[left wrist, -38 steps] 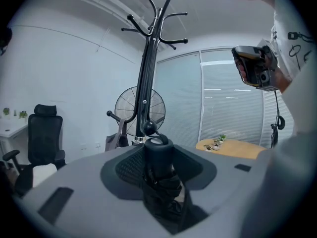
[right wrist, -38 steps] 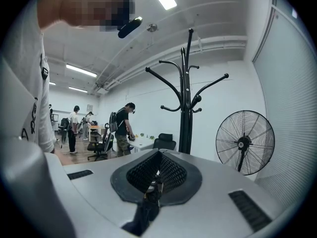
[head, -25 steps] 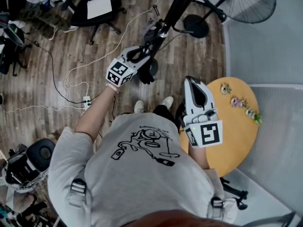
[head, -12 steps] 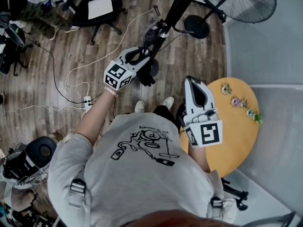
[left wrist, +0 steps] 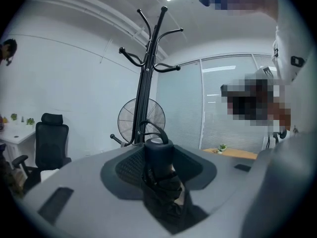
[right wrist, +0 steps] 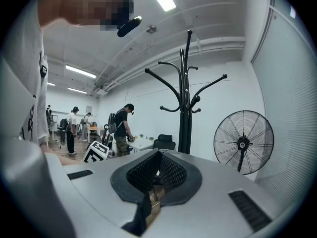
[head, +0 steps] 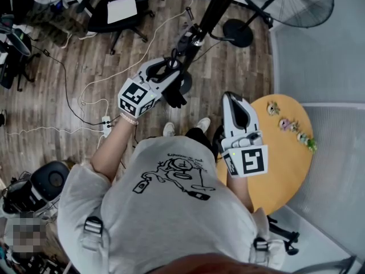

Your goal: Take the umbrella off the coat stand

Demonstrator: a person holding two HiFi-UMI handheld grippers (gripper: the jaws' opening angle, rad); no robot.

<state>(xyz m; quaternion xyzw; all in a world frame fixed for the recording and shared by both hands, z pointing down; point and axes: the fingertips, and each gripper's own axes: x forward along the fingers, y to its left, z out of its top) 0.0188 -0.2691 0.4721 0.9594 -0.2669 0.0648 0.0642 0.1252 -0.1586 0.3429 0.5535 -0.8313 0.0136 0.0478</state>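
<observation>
My left gripper (head: 170, 73) is shut on a folded black umbrella (head: 176, 95), which hangs below the jaws next to the black coat stand pole (head: 214, 7). In the left gripper view the umbrella's round black handle (left wrist: 158, 152) sits clamped between the jaws, its strap loop arching above it, and the coat stand (left wrist: 146, 78) rises just behind with bare hooks. My right gripper (head: 234, 100) is held in front of the person's body, jaws together with nothing in them. In the right gripper view the coat stand (right wrist: 185, 98) stands ahead.
A standing fan (head: 293, 1) is beyond the stand at the upper right. A round wooden table (head: 285, 153) with small plants lies right of my right gripper. An office chair (head: 117, 7), floor cables and a power strip (head: 105, 120) are to the left. People stand at desks in the distance.
My left gripper has risen with the umbrella, drifting a little left in the head view. The right gripper has stayed still.
</observation>
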